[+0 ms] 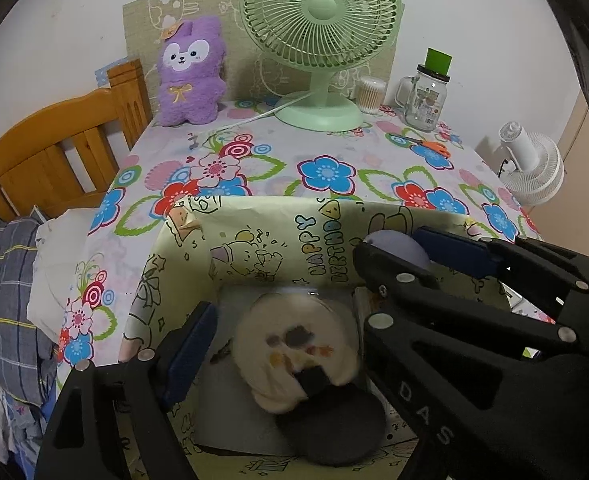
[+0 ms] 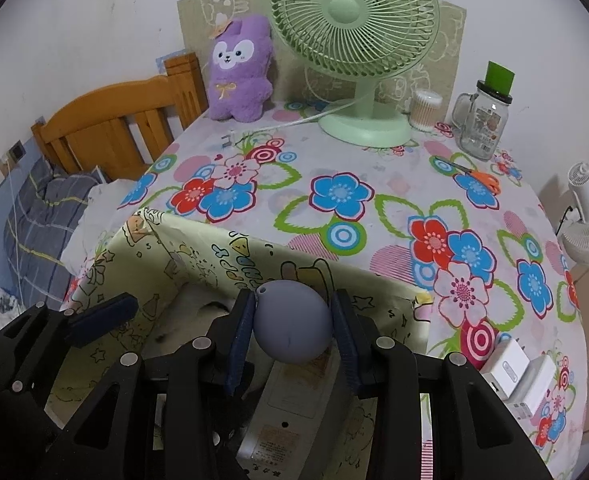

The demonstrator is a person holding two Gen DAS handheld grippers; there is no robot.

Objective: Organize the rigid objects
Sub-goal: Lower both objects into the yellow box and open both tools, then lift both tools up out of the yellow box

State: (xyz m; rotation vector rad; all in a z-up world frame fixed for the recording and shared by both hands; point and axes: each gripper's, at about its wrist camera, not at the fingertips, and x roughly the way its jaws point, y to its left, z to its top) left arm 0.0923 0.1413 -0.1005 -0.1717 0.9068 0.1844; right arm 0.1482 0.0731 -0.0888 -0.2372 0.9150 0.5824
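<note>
A box wrapped in yellow birthday paper point(image 1: 286, 236) point(image 2: 198, 256) stands at the near edge of the flowered table. My left gripper point(image 1: 282, 340) hangs open over the box. Between its fingers, touching neither pad, a blurred cream round object point(image 1: 294, 344) with a small print lies inside the box, with a black disc point(image 1: 334, 428) under it. My right gripper point(image 2: 292, 320) is shut on a lavender-grey ball point(image 2: 292, 324) point(image 1: 398, 248), held above the box's right part. A white flat device point(image 2: 278, 420) lies in the box under the ball.
At the back stand a green fan point(image 2: 354, 40), a purple plush point(image 2: 240, 68), a cotton swab tub point(image 2: 424, 110) and a glass jar point(image 2: 482, 120). Orange scissors point(image 2: 478, 178) lie to the right, white chargers point(image 2: 510, 372) beside the box. A wooden bed point(image 1: 54, 160) is on the left.
</note>
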